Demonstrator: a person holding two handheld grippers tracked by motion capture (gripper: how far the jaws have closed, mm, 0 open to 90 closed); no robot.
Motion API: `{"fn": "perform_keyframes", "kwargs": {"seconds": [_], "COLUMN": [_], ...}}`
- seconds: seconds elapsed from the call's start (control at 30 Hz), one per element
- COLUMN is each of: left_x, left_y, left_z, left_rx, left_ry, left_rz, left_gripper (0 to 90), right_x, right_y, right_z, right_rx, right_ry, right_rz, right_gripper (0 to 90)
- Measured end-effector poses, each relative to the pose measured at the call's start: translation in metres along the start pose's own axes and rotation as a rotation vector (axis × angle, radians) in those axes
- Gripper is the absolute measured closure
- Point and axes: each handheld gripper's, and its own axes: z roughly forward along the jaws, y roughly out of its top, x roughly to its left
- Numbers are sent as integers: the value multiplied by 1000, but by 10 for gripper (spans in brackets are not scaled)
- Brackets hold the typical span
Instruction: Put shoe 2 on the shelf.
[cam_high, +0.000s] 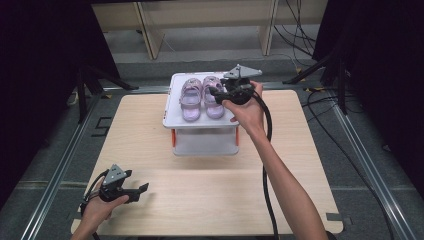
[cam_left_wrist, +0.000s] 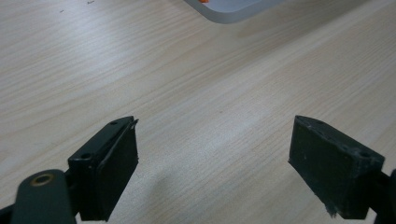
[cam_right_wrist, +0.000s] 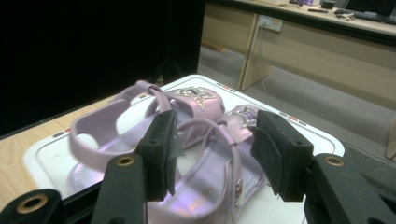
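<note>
Two lilac child's sandals lie side by side on the white lid (cam_high: 172, 114) of a storage box at the far middle of the table: the left sandal (cam_high: 191, 99) and the right sandal (cam_high: 214, 106). My right gripper (cam_high: 216, 92) hovers at the right sandal, open. In the right gripper view its pads (cam_right_wrist: 161, 149) stand apart on either side of the near sandal (cam_right_wrist: 219, 186) without pressing it, and the other sandal (cam_right_wrist: 107, 126) lies beyond. My left gripper (cam_high: 142, 192) rests low near the table's front left, open and empty (cam_left_wrist: 212, 163).
The box under the lid is translucent with orange latches (cam_high: 173, 137); its corner (cam_left_wrist: 233, 11) shows in the left gripper view. The wooden table (cam_high: 210, 195) has bare surface in front of the box. Black stands and cables flank the table, with wooden furniture behind.
</note>
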Motion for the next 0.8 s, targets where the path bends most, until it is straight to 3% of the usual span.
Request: {"fn": "perform_keyframes", "kwargs": {"seconds": [0.27, 0.47, 0.53, 0.57, 0.63, 0.67, 0.8], "left_x": [-1, 1, 2, 2, -1, -1, -2], "left_y": [-1, 0, 0, 2, 3, 4, 2], "left_z": [0, -1, 0, 1, 0, 0, -1], "left_rx": [-7, -18, -14, -22, -16, -19, -13], "left_ry": [0, 2, 7, 4, 2, 0, 5], "left_rz": [-27, -38, -34, -4, -12, 5, -16], "left_gripper": [150, 150, 150, 150, 150, 150, 150], "right_x": [10, 19, 22, 22, 24, 26, 27], "right_y": [-23, -51, -62, -67, -74, -79, -92], "right_z": [-19, -38, -43, -43, -45, -46, -49], "right_rx": [-43, -65, -82, -70, -52, -53, -24], "right_ry": [53, 58, 72, 73, 90, 96, 112], "right_rz": [4, 10, 42, 25, 22, 27, 24], "right_gripper": [461, 440, 444, 434, 432, 429, 416]}}
